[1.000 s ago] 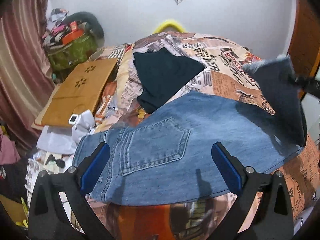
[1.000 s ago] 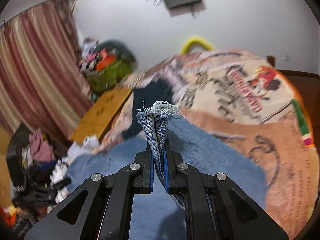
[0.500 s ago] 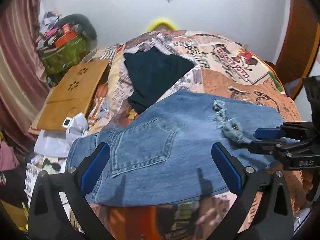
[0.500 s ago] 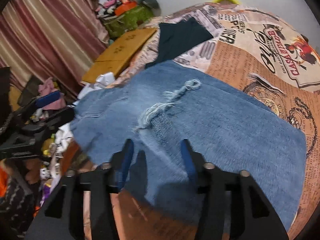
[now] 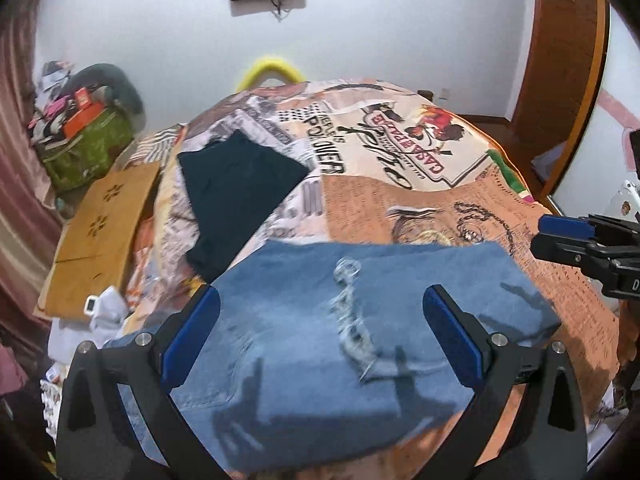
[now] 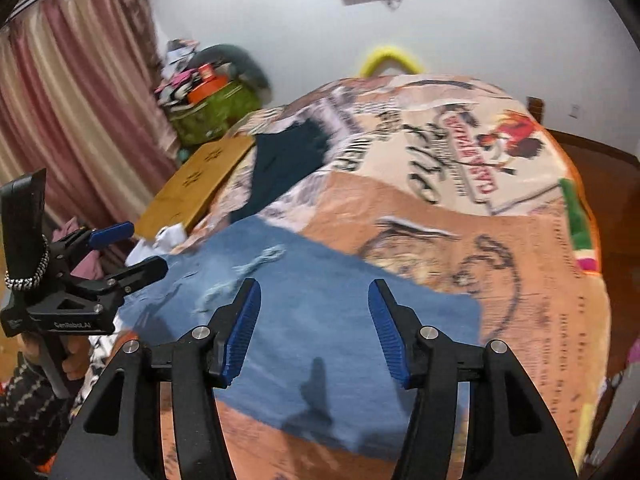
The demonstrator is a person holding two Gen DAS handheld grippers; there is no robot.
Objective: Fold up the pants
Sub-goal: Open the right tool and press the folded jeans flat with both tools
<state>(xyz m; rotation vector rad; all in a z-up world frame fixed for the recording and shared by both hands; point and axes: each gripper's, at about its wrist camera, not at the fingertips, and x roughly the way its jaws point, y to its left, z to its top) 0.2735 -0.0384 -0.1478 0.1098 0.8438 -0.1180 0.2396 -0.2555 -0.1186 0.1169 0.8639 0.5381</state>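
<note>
Blue jeans [image 5: 280, 344] lie folded over on the printed bedspread [image 5: 400, 208], the frayed leg hem [image 5: 348, 312] resting on top of the denim. My left gripper [image 5: 320, 312] hovers open above the jeans, holding nothing. In the right wrist view the jeans [image 6: 340, 320] spread below my right gripper [image 6: 314, 292], whose jaws are opening with nothing between them. The frayed hem [image 6: 256, 264] lies ahead of it to the left. The left gripper [image 6: 142, 248] shows at the left edge there, and the right gripper [image 5: 540, 236] at the right edge of the left wrist view.
A dark folded garment [image 5: 236, 196] lies on the bed beyond the jeans. A wooden board [image 5: 100, 232], a green bag [image 5: 84, 148] with clutter and a striped curtain [image 6: 72, 120] stand to the left. A wooden door [image 5: 560, 80] is at the right. A person's hand [image 6: 72, 356] holds the left tool.
My right gripper let go of the frayed hem, which now lies on the jeans, and drew back to the right. My left gripper shifted right over the denim.
</note>
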